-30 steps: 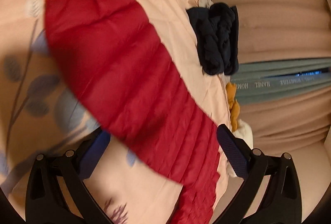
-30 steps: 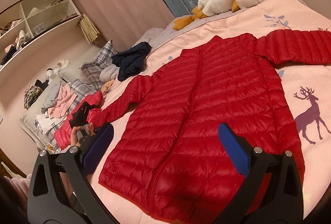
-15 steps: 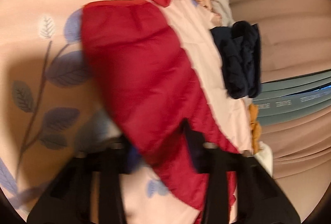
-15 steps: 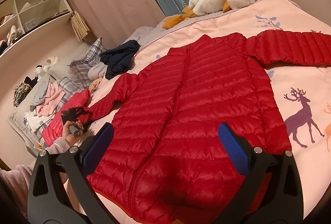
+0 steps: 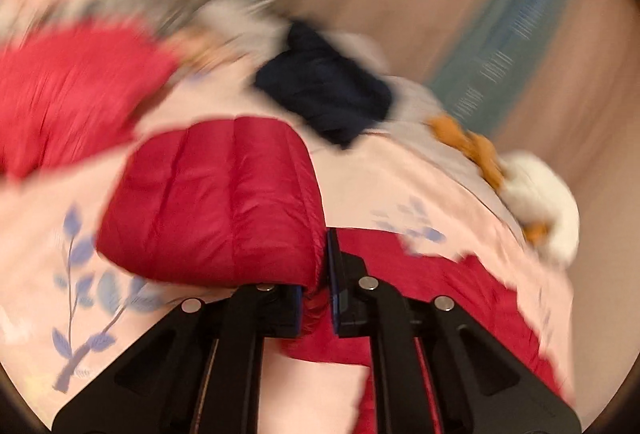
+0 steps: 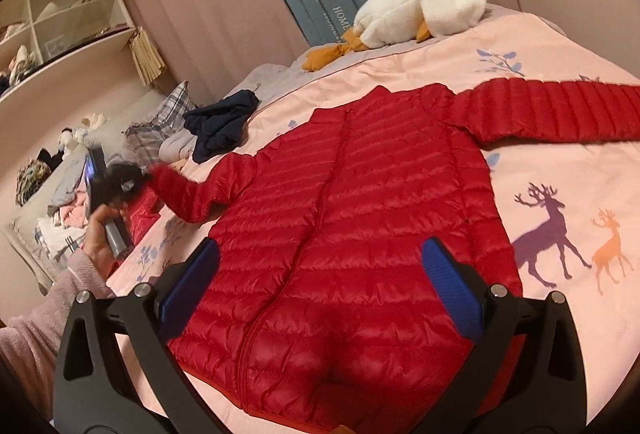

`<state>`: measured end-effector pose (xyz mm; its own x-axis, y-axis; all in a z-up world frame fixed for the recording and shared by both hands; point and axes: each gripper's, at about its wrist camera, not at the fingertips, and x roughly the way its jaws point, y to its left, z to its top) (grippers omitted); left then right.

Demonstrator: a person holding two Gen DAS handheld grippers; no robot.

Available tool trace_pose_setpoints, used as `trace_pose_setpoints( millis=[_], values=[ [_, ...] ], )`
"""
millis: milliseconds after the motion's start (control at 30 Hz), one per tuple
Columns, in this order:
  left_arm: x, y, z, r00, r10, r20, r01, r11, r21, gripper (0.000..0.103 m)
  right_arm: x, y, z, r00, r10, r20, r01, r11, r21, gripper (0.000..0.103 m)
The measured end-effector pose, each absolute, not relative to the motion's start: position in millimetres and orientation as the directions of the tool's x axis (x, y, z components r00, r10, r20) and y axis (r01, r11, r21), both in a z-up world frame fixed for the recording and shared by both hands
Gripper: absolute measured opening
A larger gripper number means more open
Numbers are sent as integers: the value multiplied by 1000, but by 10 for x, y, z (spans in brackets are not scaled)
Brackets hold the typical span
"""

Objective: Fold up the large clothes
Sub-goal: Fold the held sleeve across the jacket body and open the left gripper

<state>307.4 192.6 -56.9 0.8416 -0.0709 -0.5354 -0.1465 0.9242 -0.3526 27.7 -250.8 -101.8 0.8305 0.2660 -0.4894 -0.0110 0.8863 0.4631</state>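
Observation:
A red quilted down jacket (image 6: 352,226) lies front-up on the pink bedspread (image 6: 560,201), its right sleeve (image 6: 560,109) stretched out flat. My left gripper (image 5: 314,298) is shut on the left sleeve (image 5: 216,201) and holds it lifted and bent over; the right wrist view shows this gripper (image 6: 108,181) at the sleeve's end at the left. My right gripper (image 6: 320,290) is open and empty, hovering over the jacket's hem. The left wrist view is blurred.
A dark navy garment (image 6: 220,121) and a white plush goose (image 6: 416,9) lie at the far side of the bed. A second red jacket (image 5: 60,93) and plaid pillows (image 6: 160,121) lie at the left. Curtains and shelves stand behind.
My left gripper has closed on the left sleeve and lifted it, folding it over. My right gripper has stayed open over the hem, moving slightly closer.

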Motion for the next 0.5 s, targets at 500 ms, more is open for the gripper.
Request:
trace_pose_setpoints(
  millis=[500],
  values=[
    [2747, -786, -820, 737, -203, -645, 273, 962, 9, 10, 21, -3116, -1188, 841, 218, -496, 103, 834, 541, 101]
  ],
)
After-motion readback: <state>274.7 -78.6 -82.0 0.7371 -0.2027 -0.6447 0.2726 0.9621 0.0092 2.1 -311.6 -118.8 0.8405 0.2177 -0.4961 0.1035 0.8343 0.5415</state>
